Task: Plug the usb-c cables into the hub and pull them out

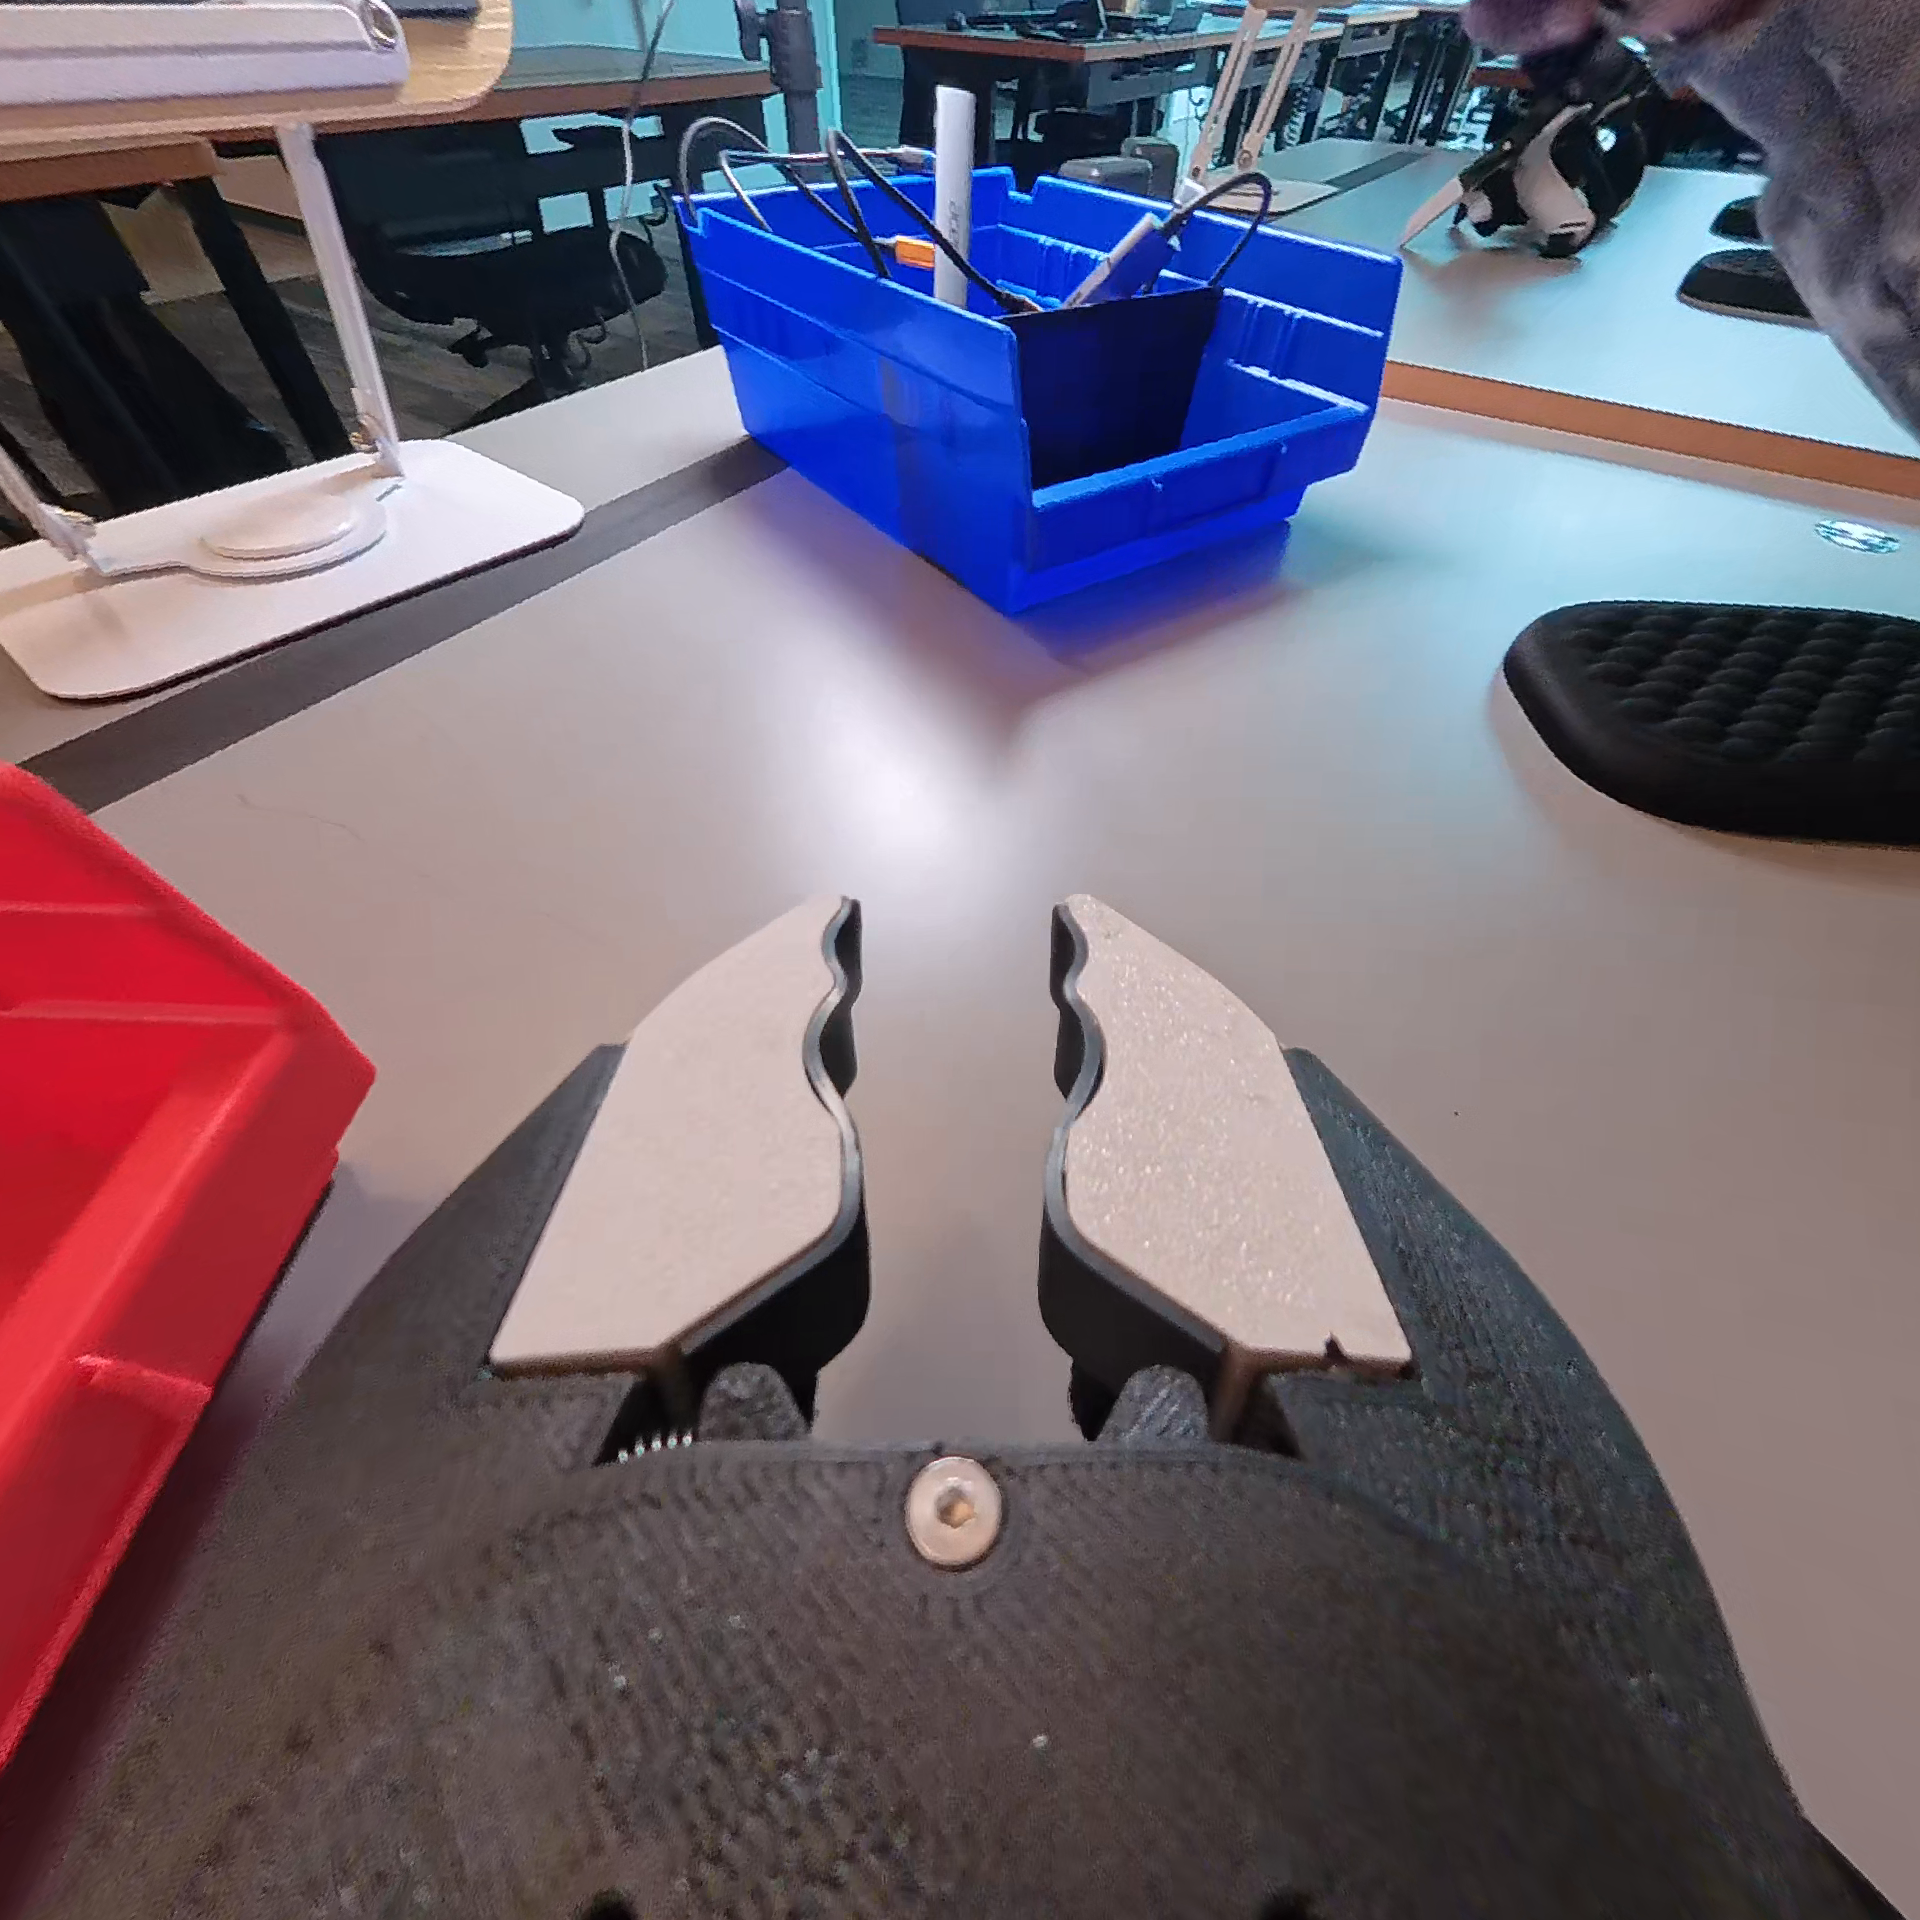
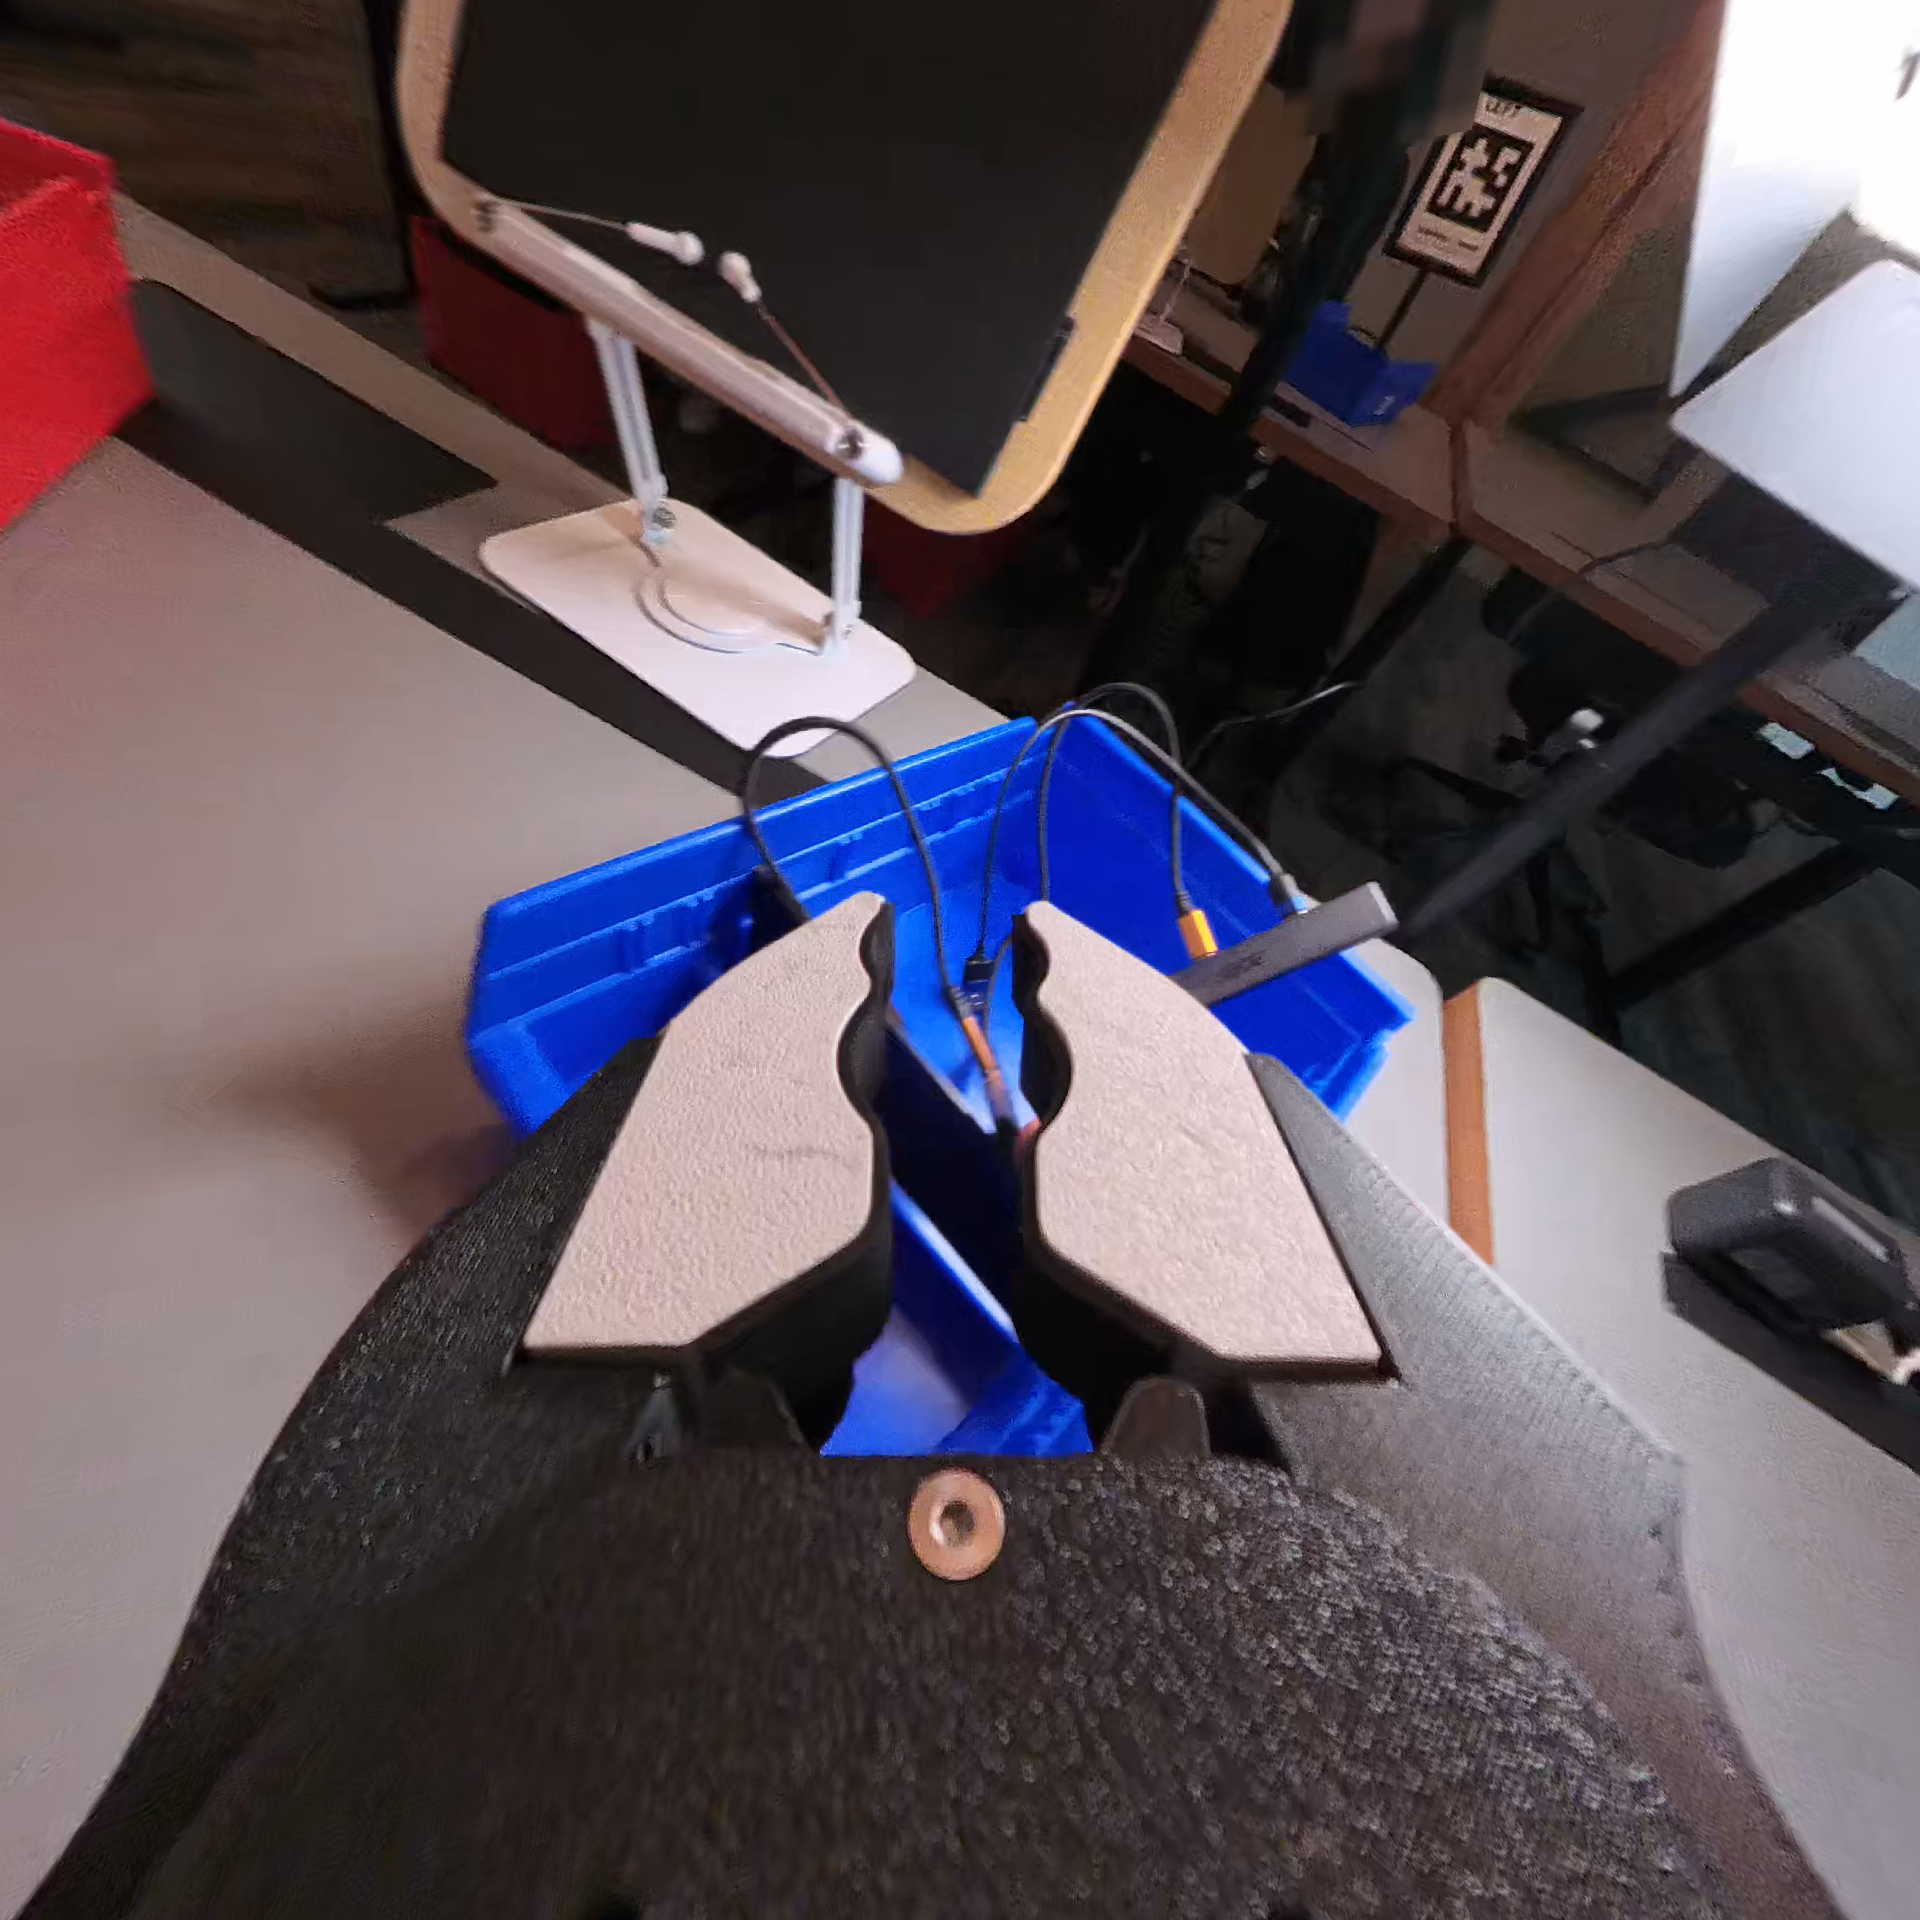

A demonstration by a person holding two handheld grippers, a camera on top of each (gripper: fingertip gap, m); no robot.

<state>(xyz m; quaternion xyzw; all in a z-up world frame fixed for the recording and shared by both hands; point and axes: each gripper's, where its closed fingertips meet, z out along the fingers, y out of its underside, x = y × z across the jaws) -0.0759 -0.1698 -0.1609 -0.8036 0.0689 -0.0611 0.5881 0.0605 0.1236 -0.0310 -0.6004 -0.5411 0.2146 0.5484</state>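
Note:
A blue bin (image 1: 883,416) stands on the grey table ahead of my left gripper (image 1: 956,920), which is open and empty low over the table. Black USB-C cables (image 1: 862,197) loop out of the bin, and a slim grey hub (image 1: 1132,260) leans inside it. My right gripper (image 2: 953,914) hovers above the bin (image 2: 623,935), open, holding nothing. Through its gap I see a cable with an orange plug (image 2: 982,1049). Another orange-tipped cable (image 2: 1195,930) hangs by the dark hub (image 2: 1288,940), which juts over the bin's right rim.
A red bin (image 1: 125,1091) sits close on the left. A white lamp base (image 1: 312,551) is at the table's back left, also in the right wrist view (image 2: 696,613). A black wrist rest (image 1: 1745,707) lies at right. A person's grey sleeve (image 1: 1829,208) is top right. My right fingertips sit around 35 cm from my left ones. The dark hub (image 2: 1288,940) is about 25 cm from my right fingertips and 50 cm from my left.

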